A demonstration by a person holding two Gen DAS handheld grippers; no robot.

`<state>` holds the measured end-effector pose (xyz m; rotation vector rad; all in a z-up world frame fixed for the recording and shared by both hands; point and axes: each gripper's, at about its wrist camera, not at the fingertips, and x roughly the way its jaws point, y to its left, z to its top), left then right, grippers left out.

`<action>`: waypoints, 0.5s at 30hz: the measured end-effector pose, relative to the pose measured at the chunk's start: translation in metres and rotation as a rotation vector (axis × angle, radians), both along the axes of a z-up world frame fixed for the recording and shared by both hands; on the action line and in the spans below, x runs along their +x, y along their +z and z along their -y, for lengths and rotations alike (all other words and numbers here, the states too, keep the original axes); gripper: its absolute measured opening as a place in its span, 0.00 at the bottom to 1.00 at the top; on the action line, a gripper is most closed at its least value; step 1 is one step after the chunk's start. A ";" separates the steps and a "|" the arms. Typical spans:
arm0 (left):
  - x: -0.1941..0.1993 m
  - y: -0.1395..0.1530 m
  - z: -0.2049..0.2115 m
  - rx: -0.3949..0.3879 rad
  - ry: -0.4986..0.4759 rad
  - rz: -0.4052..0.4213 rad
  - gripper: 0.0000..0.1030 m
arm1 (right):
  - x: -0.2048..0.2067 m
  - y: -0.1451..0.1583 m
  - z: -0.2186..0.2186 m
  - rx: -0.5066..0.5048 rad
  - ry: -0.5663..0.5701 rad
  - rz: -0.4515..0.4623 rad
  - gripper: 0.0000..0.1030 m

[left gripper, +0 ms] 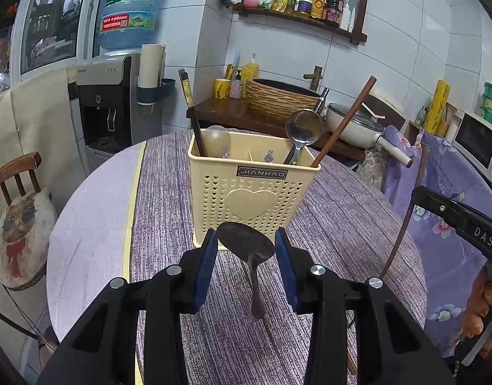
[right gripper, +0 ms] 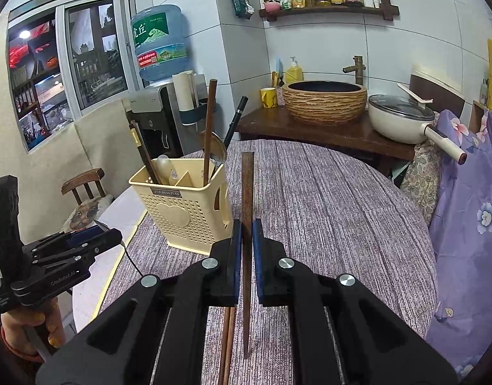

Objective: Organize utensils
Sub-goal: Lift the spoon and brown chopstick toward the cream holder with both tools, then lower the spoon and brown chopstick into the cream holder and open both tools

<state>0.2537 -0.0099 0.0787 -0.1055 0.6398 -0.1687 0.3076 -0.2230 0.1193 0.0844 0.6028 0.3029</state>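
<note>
Readable text on the caddy, the water bottle and the grippers

The caddy (left gripper: 253, 192) bears a plate "JIANHAO", seen upside down. At eleven o'clock, the bottle (left gripper: 130, 6) carries "虎丘", "TIGER HILL" and a red tag, probably "96000". At three o'clock, the right gripper (left gripper: 464, 224) shows "DAS"; the left gripper (right gripper: 69, 250) reads "GenRobot.AI".

A blue water-dispenser jug (left gripper: 130, 6), a woven brown basin (right gripper: 324, 101) (bronze tap behind) — and a lidded white pan (right gripper: 401, 118) just beside it.
</note>
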 end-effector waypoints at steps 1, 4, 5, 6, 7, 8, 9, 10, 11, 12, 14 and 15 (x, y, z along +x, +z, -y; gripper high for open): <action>-0.001 0.002 0.000 0.003 0.000 0.003 0.36 | -0.001 0.002 0.000 -0.002 0.004 0.005 0.08; 0.000 0.006 -0.004 -0.006 -0.003 0.005 0.36 | -0.005 0.009 -0.002 -0.005 0.012 0.017 0.08; 0.000 0.008 -0.005 -0.006 -0.004 0.007 0.36 | -0.005 0.011 -0.002 -0.002 0.016 0.021 0.08; 0.000 0.010 -0.005 0.001 -0.005 0.011 0.36 | -0.007 0.015 -0.003 0.002 0.024 0.026 0.08; 0.000 0.013 -0.005 0.009 -0.004 0.016 0.36 | -0.008 0.018 -0.004 0.006 0.033 0.029 0.08; 0.000 0.016 -0.005 0.016 -0.003 0.024 0.36 | -0.008 0.021 -0.005 0.011 0.040 0.032 0.08; 0.000 0.018 -0.006 0.018 -0.004 0.028 0.36 | -0.009 0.027 -0.007 0.020 0.055 0.037 0.08; 0.000 0.021 -0.007 0.014 -0.008 0.031 0.36 | -0.010 0.030 -0.008 0.025 0.063 0.040 0.08; 0.001 0.024 -0.009 0.008 -0.010 0.033 0.36 | -0.011 0.034 -0.010 0.032 0.075 0.045 0.08; 0.002 0.029 -0.011 0.003 -0.009 0.038 0.36 | -0.013 0.040 -0.014 0.038 0.091 0.054 0.08; 0.003 0.037 -0.013 0.006 -0.005 0.053 0.36 | -0.015 0.050 -0.020 0.047 0.112 0.074 0.08; 0.005 0.044 -0.014 0.007 -0.005 0.066 0.36 | -0.016 0.057 -0.024 0.053 0.125 0.091 0.08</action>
